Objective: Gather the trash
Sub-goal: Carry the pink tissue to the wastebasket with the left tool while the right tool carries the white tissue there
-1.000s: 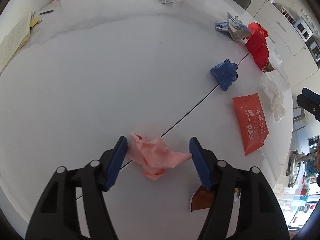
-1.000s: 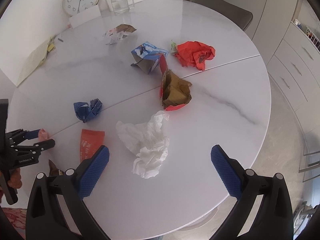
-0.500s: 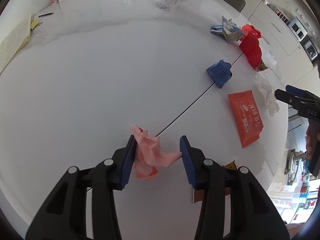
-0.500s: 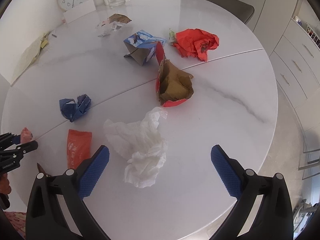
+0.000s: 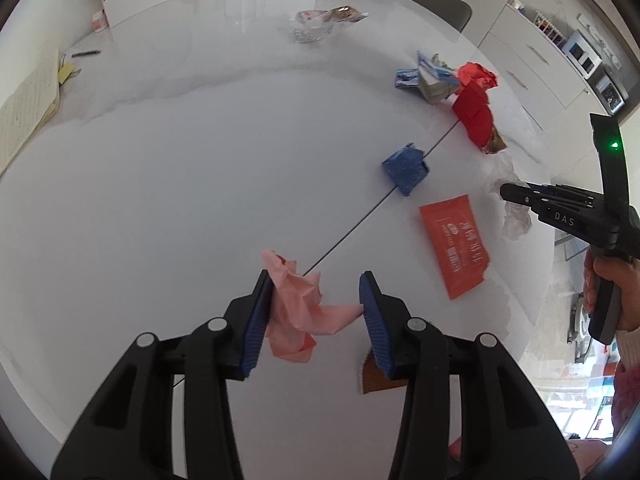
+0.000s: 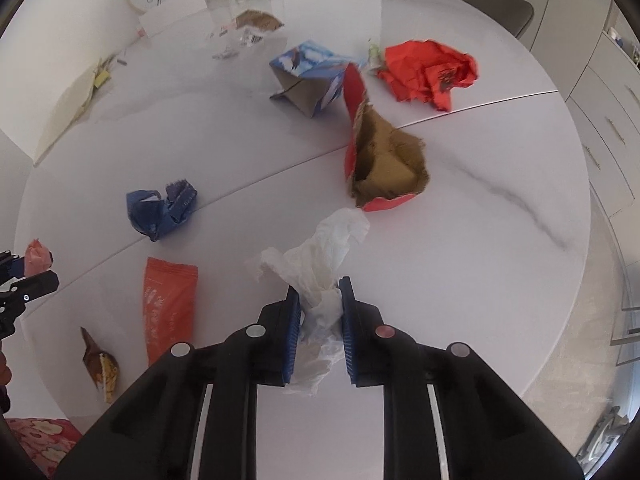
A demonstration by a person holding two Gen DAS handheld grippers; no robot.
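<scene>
Since each hand-held gripper was gathering trash, the left [image 5: 316,312] pinched pink paper [image 5: 298,308] while the right [image 6: 320,312], jaws just closing, squeezed white tissue [image 6: 320,264] off the worktop [image 6: 480,240]

Pink paper [image 5: 298,304], white tissue [image 6: 320,268], blue-padded claws.

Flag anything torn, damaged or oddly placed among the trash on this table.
The red bag by the table's seam is ripped open, its brown lining splayed with ragged edges. The blue carton behind it is crushed and lies tipped. Nothing is spilled.
</scene>
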